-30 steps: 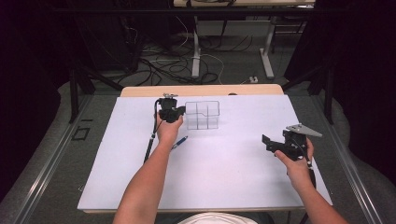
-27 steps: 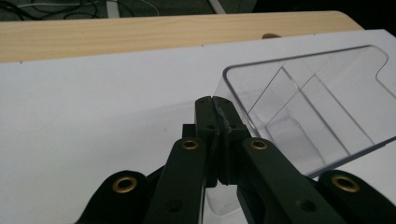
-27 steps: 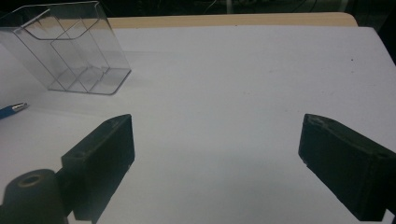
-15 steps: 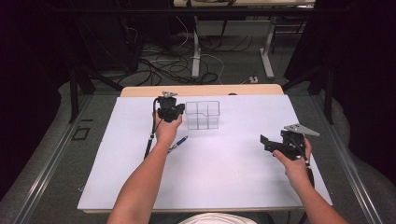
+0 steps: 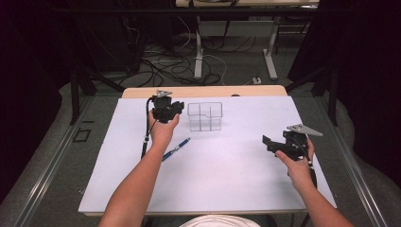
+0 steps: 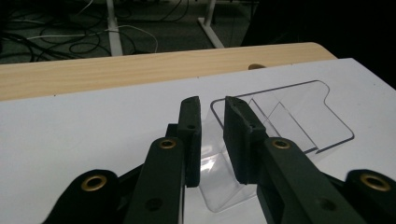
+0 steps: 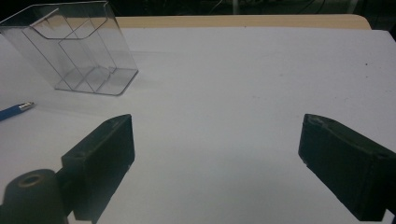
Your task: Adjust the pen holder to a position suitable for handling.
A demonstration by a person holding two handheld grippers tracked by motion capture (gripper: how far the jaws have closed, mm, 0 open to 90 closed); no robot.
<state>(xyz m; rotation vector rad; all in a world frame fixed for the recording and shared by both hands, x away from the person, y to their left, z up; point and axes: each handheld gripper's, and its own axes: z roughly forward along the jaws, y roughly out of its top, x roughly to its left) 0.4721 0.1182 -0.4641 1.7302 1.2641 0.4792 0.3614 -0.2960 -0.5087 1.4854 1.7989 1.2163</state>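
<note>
A clear plastic organizer (image 5: 204,116) with several compartments stands upright at the back middle of the white table (image 5: 227,175). My left gripper (image 5: 176,109) hovers just left of it. Its jaws are open by a narrow gap with nothing clamped, and the organizer (image 6: 280,121) lies just beyond my left gripper (image 6: 212,105). A blue pen (image 5: 176,149) lies on the table below the left hand. My right gripper (image 5: 265,142) is at the right side of the table, pointing left. In its own view my right gripper (image 7: 215,126) stands wide open, with the organizer (image 7: 77,46) and the pen's tip (image 7: 14,111) far off.
A strip of bare wooden tabletop (image 5: 203,91) runs along the back edge behind the white sheet. Cables and table legs lie on the floor beyond it (image 5: 198,56). Black cables trail from both grippers along the forearms.
My left gripper has drawn slightly left, away from the organizer. The right gripper has stayed about where it was, still wide open.
</note>
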